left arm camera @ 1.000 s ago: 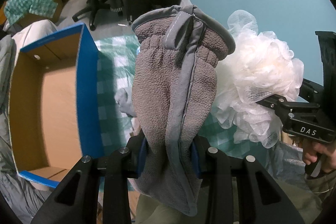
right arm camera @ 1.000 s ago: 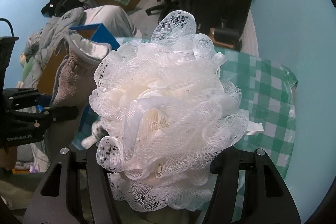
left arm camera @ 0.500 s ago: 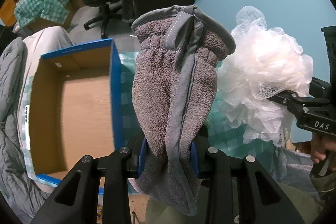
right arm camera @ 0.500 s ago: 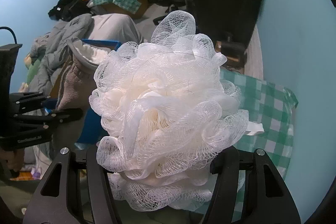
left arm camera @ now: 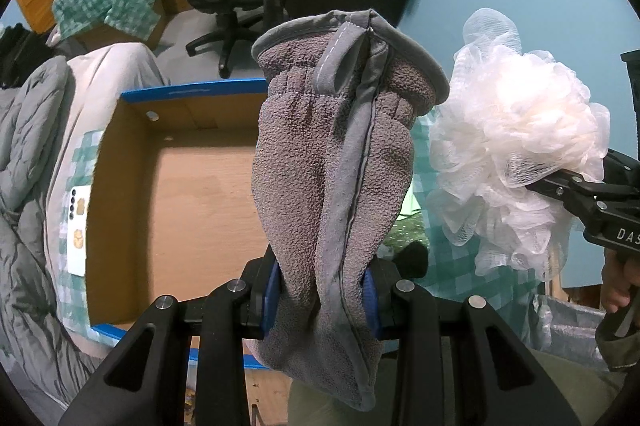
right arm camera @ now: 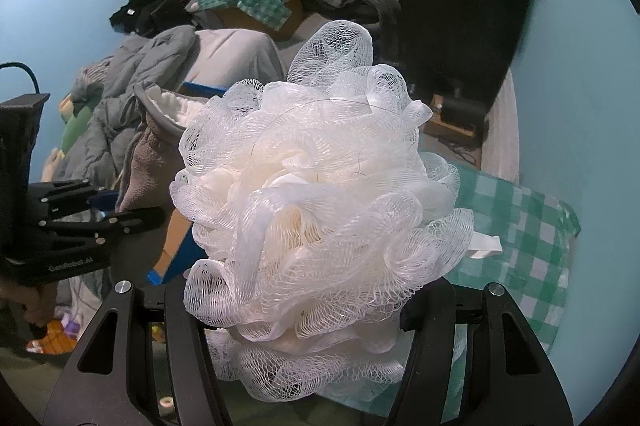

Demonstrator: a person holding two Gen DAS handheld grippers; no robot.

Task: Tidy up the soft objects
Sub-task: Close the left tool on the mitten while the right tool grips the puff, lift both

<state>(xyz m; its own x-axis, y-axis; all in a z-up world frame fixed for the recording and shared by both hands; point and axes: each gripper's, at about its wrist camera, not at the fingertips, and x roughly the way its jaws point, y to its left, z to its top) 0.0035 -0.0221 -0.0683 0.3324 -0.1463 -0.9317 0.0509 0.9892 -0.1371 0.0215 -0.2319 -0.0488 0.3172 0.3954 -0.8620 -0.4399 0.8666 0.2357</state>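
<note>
Here, grey mitten [left arm camera: 332, 186] lengthwise upright, cuff up

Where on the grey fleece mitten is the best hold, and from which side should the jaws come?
Grip the grey fleece mitten across its narrow lower body, as the left gripper does now, blue pads on its two flat faces. There the fleece squeezes thin between the pads. The cuff end is wider and bulkier, so it is probably a looser hold.
</note>
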